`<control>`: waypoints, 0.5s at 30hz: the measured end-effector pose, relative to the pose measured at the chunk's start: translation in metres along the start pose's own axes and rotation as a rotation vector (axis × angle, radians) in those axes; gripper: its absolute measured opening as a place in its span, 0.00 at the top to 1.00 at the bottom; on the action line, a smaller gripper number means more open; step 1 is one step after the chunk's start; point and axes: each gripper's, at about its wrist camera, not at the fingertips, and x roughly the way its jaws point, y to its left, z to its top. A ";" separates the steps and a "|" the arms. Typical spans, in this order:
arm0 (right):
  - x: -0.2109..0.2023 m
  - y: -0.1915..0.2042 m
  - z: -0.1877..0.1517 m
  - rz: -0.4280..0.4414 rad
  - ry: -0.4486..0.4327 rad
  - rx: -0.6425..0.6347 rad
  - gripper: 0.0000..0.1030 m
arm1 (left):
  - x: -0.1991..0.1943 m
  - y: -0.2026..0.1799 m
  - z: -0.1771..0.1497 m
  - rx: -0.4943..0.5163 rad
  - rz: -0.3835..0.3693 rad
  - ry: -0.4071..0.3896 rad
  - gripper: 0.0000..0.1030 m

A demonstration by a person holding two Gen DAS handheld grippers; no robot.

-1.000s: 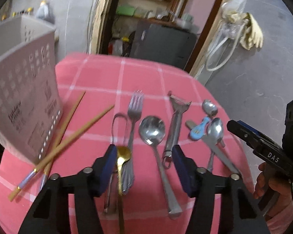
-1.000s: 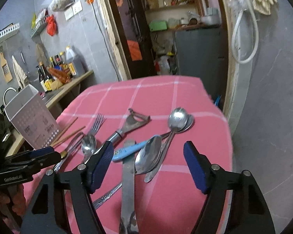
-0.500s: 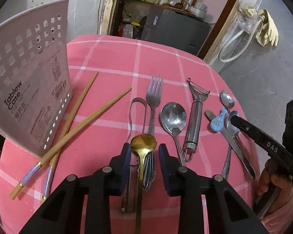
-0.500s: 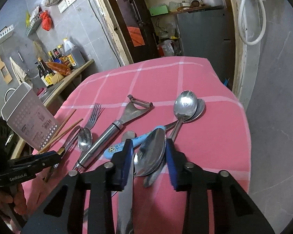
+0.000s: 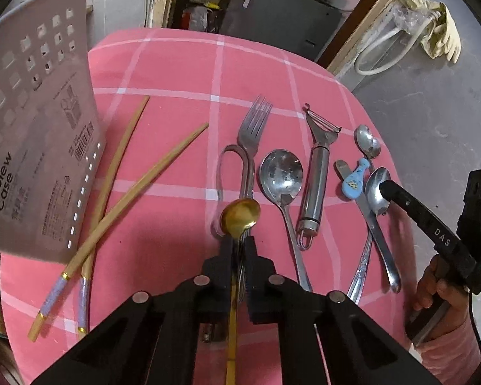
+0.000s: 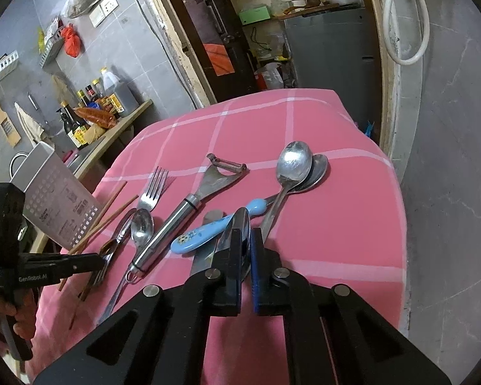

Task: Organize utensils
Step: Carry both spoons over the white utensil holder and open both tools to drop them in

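Left gripper [image 5: 239, 247]: its jaws are pinching the gold spoon [image 5: 240, 216] by the neck, bowl sticking out just ahead of the tips, handle running back between them.
Right gripper [image 6: 247, 240]: its jaws are clamping a steel spoon [image 6: 242, 224] turned on edge, bowl poking out ahead.
Left view only: paired chopsticks [image 5: 122, 192] are lying crossed left of the jaws, beside the white utensil caddy [image 5: 38, 128]; fork [image 5: 255, 125], large spoon [image 5: 282, 176] and peeler [image 5: 317, 176] are lying ahead and right on the pink counter [image 5: 176, 64].
Right view only: two nested spoons [image 6: 296, 163] are resting ahead of the jaws, a blue-handled utensil [image 6: 205, 234] just left of them.
Change: both pairs of jaws have just been closing from a wide spread, each with a spoon between them.
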 end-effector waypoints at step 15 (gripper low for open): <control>-0.065 0.020 -0.007 -0.035 -0.155 -0.015 0.98 | -0.037 -0.017 -0.023 0.007 -0.181 -0.086 0.96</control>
